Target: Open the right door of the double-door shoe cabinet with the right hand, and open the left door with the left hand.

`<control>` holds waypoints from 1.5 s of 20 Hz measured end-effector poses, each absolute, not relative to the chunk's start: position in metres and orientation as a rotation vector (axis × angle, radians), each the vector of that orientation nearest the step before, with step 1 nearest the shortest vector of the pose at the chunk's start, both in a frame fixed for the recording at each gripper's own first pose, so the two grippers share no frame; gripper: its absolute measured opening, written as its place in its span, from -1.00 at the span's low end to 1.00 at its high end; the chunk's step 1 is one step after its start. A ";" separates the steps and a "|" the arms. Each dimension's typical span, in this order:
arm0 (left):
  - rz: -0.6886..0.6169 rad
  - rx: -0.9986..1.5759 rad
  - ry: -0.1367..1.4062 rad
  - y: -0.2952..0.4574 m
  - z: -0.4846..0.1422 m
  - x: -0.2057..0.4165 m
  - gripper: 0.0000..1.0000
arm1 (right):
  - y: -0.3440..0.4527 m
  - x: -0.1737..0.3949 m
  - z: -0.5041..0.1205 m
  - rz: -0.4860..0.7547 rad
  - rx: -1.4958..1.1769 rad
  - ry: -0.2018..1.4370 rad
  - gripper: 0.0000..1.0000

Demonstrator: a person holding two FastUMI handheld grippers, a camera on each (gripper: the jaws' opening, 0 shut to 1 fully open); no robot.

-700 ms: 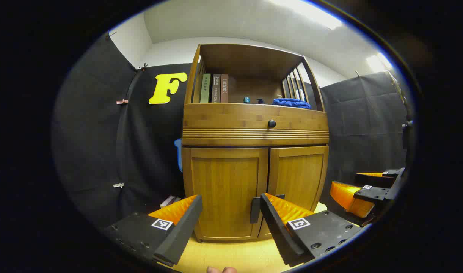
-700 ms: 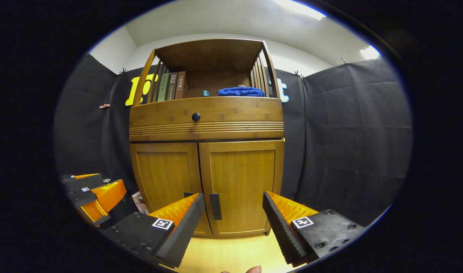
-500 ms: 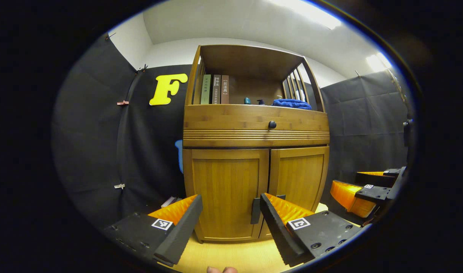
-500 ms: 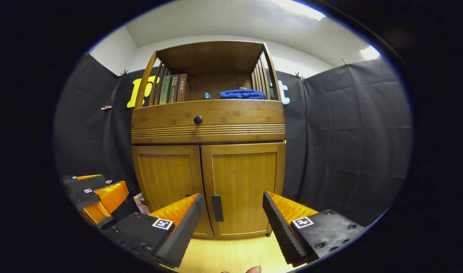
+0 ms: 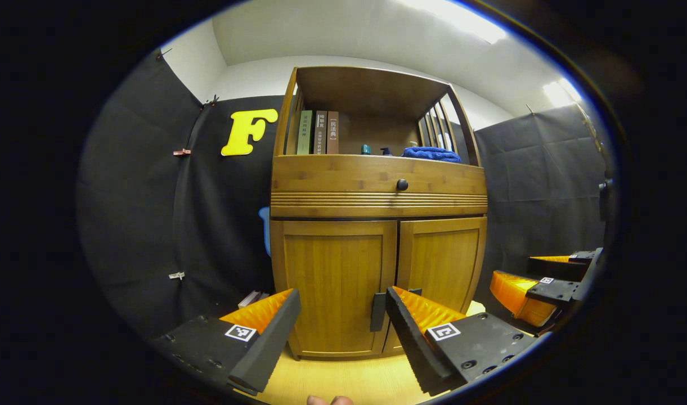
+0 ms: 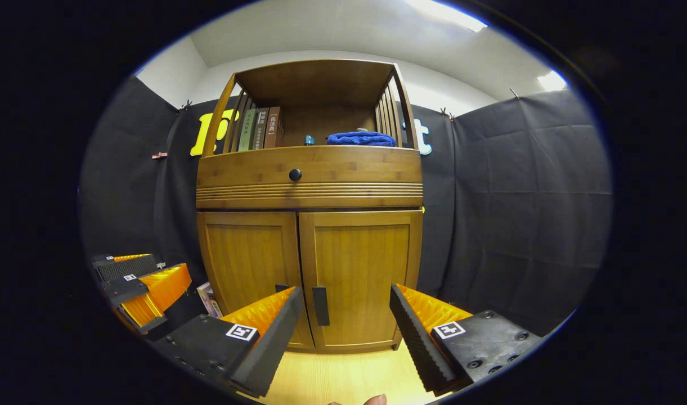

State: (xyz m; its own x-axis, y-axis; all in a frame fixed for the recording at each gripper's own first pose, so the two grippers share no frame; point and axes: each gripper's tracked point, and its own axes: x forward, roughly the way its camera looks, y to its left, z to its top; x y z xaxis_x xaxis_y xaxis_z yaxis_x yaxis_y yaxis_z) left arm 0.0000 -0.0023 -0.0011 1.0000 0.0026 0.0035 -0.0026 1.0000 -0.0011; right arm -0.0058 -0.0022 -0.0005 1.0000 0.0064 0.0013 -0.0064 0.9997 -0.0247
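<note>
Little has changed since 0.7 s ago: in both views the cabinet (image 5: pixel 377 225) sits a shade lower in the picture, and both doors are shut as before. The left gripper (image 5: pixel 340 337) hangs spread wide with nothing in it, apart from the left door (image 5: pixel 335 281). That door's handle (image 5: pixel 377 312) shows just beside the inner edge of the gripper's right-hand finger. In the right gripper view the right gripper (image 6: pixel 343 337) is equally wide and empty, short of the right door (image 6: pixel 357 275), whose handle (image 6: pixel 320 305) stands near its left-hand finger. The other gripper shows far off at the side of each view, well apart. Pale floor (image 6: pixel 343 377) lies open between grippers and cabinet base. Books (image 5: pixel 319 132) and a blue cloth (image 5: pixel 431 153) rest on the top shelf, above a drawer knob (image 5: pixel 402 184).
</note>
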 end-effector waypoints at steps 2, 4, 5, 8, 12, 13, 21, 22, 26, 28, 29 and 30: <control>0.004 -0.003 -0.003 -0.003 -0.001 0.000 0.89 | -0.001 -0.006 0.000 0.006 -0.024 -0.003 0.95; 0.004 -0.003 -0.001 -0.003 -0.002 0.000 0.89 | -0.001 -0.006 -0.001 0.007 -0.023 -0.003 0.95; 0.006 -0.002 -0.002 -0.003 -0.002 -0.001 0.89 | 0.000 -0.006 -0.002 0.011 -0.022 -0.002 0.95; 0.015 0.018 -0.004 -0.002 -0.001 -0.001 0.89 | 0.010 -0.001 -0.005 0.044 -0.019 0.005 0.94; 0.026 0.019 0.001 -0.001 -0.004 -0.002 0.89 | 0.022 0.023 -0.013 0.080 -0.027 0.020 0.90; 0.031 0.018 0.004 -0.001 -0.006 -0.002 0.89 | 0.027 0.033 -0.019 0.095 -0.017 0.026 0.95; 0.056 0.033 0.029 0.000 -0.010 -0.003 0.89 | 0.039 0.126 -0.093 0.113 0.029 0.110 1.00; 0.062 0.033 0.031 0.003 -0.010 -0.002 0.89 | 0.041 0.136 -0.101 0.115 0.034 0.118 0.96; 0.085 0.038 0.039 0.024 -0.014 0.002 0.89 | 0.046 0.174 -0.141 0.115 -0.005 0.161 0.96; 0.093 0.029 0.044 0.024 -0.016 0.003 0.89 | 0.050 0.189 -0.160 0.115 -0.016 0.189 0.96; 0.096 0.025 0.047 0.026 -0.017 0.002 0.89 | 0.052 0.196 -0.170 0.121 -0.014 0.209 0.96; 0.100 0.021 0.049 0.028 -0.017 0.002 0.89 | 0.050 0.195 -0.170 0.132 -0.008 0.217 0.94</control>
State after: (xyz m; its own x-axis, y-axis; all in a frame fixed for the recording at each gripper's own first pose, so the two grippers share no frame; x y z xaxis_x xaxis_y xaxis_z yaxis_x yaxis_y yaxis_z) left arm 0.0023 0.0280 -0.0175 0.9938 0.1008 -0.0474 -0.0998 0.9947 0.0232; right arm 0.1954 0.0503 -0.1699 0.9680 0.1295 -0.2148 -0.1311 0.9913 0.0066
